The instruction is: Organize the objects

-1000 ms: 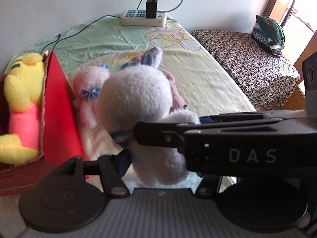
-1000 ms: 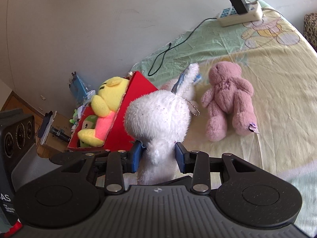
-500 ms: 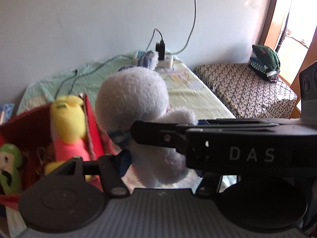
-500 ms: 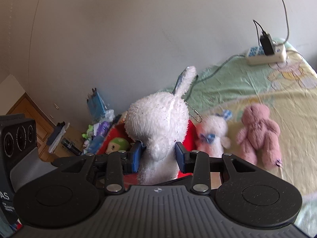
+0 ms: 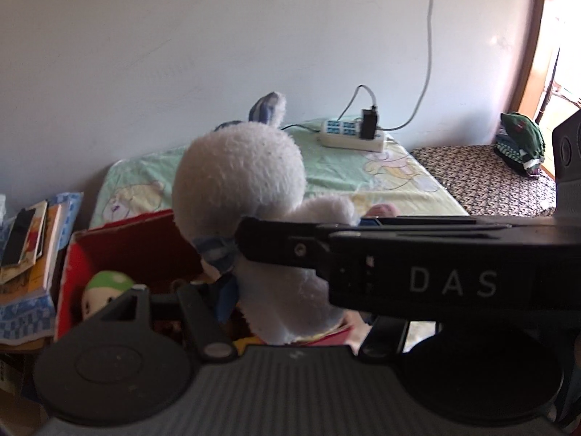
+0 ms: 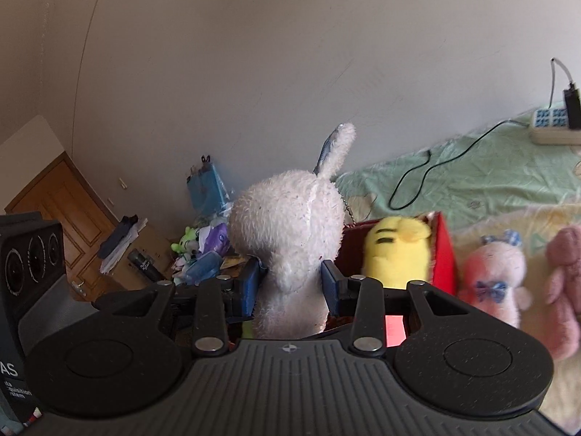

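Right tool (image 6: 290, 287): blue pads pinched on the waist of the white plush rabbit (image 6: 290, 239), which hangs upright, one ear pointing up. Left tool (image 5: 287, 290): only its left finger shows, near the rabbit's body; the right tool's black body crosses in front, so I cannot tell its opening or contact. Rabbit sits in the air over the red box (image 6: 441, 254), which lies directly below and slightly far-right of the right tool. Box already holds a yellow plush (image 6: 395, 254) and a green-capped plush (image 5: 105, 287). Judgement: the release needs a short descent into the free near-left space. Pink plush (image 6: 494, 272) rests on the bed (image 6: 472, 178), right of the box.
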{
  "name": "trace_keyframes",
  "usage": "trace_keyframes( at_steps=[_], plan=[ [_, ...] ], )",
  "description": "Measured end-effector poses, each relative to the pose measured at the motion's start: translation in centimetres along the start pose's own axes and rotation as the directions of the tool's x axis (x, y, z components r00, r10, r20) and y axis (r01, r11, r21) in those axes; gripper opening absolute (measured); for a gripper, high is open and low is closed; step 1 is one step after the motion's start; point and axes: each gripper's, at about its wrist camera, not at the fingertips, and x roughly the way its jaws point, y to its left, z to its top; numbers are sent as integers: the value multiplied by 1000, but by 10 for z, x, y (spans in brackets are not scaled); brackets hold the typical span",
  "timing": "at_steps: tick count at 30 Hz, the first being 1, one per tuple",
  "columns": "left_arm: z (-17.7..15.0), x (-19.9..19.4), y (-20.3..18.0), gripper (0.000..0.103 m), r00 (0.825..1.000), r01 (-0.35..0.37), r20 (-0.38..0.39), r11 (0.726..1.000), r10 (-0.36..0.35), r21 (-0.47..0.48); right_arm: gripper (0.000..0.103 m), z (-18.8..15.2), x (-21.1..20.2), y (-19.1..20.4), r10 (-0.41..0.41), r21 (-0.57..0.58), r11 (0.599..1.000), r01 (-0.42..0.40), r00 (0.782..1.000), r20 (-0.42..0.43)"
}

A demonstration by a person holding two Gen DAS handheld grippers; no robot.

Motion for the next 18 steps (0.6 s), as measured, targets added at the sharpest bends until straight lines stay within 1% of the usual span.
trace_keyframes(
  at_steps=[4, 7, 13, 18],
  plan=[
    [-11, 10, 40, 64, 999, -1, -43, 999, -1, -46, 40, -8, 35, 10, -17, 2, 1000, 17, 998, -58],
    [-21, 19, 65, 64, 997, 10, -71, 997, -15, -80, 40, -15, 55, 19, -42, -12, 999, 41, 995, -88],
    [-29, 51, 95, 63, 990, 31, -135, 992, -47, -119, 40, -23, 86, 24, -108, -28, 994, 105, 984, -140],
    [-39, 71, 112, 62, 980, 46, -186, 988, -74, -149, 39, -28, 108, 20, -158, -18, 987, 158, 969, -192]
  ],
)
